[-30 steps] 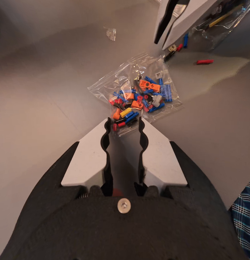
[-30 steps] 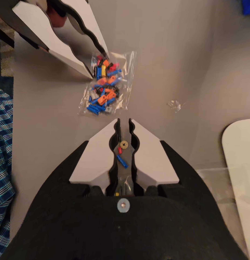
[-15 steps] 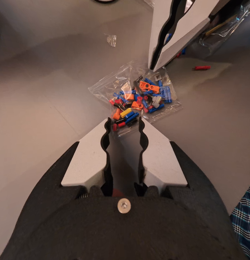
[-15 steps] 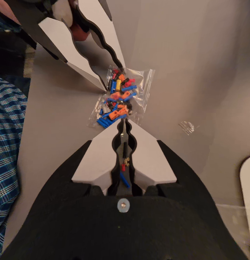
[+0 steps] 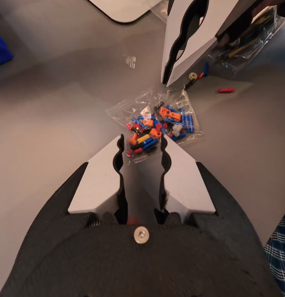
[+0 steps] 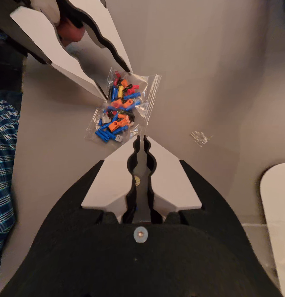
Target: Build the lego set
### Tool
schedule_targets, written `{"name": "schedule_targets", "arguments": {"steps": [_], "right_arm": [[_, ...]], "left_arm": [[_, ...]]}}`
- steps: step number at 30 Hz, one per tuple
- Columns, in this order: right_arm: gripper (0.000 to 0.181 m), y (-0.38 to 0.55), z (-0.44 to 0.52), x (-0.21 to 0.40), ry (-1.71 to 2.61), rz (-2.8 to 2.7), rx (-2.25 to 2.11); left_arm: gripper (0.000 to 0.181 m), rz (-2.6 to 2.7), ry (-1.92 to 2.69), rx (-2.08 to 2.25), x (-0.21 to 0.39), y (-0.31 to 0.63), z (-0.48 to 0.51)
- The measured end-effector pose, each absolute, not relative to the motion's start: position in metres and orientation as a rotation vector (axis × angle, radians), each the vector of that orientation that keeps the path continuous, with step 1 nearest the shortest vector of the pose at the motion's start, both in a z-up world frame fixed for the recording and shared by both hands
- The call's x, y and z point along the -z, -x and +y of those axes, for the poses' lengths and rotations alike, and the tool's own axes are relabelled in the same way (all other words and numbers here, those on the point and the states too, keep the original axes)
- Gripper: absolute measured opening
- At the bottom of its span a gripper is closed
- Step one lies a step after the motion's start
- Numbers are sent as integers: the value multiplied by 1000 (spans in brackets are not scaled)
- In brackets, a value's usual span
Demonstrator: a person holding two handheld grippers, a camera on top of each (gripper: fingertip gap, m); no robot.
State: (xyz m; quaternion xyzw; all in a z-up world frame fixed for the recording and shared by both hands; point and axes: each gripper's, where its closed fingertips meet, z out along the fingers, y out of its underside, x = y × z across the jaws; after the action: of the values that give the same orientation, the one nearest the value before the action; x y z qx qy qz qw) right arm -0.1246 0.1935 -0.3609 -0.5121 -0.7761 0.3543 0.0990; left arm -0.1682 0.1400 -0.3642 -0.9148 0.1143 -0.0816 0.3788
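Left wrist view: the clear zip bag of Lego pins and connectors (image 5: 156,127) lies sealed on the grey worktop (image 5: 58,112). Left gripper (image 5: 141,138), fingers spread, straddles its near end; right gripper (image 6: 141,137), fingers nearly pressed together, sits at its far corner. Best pinch opposite edges, then pull apart gently. No readable writing.

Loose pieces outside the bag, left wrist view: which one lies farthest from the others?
The red pin. It lies alone on the grey table, while the tan gear, a smaller red piece and the blue pin cluster together.
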Motion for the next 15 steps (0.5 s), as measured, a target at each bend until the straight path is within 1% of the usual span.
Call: {"name": "schedule_targets", "arguments": {"steps": [15], "right_arm": [[1,122,193,362,1511,-2305,-1079]], "left_arm": [[39,337,2354,180,375,165,142]]}}
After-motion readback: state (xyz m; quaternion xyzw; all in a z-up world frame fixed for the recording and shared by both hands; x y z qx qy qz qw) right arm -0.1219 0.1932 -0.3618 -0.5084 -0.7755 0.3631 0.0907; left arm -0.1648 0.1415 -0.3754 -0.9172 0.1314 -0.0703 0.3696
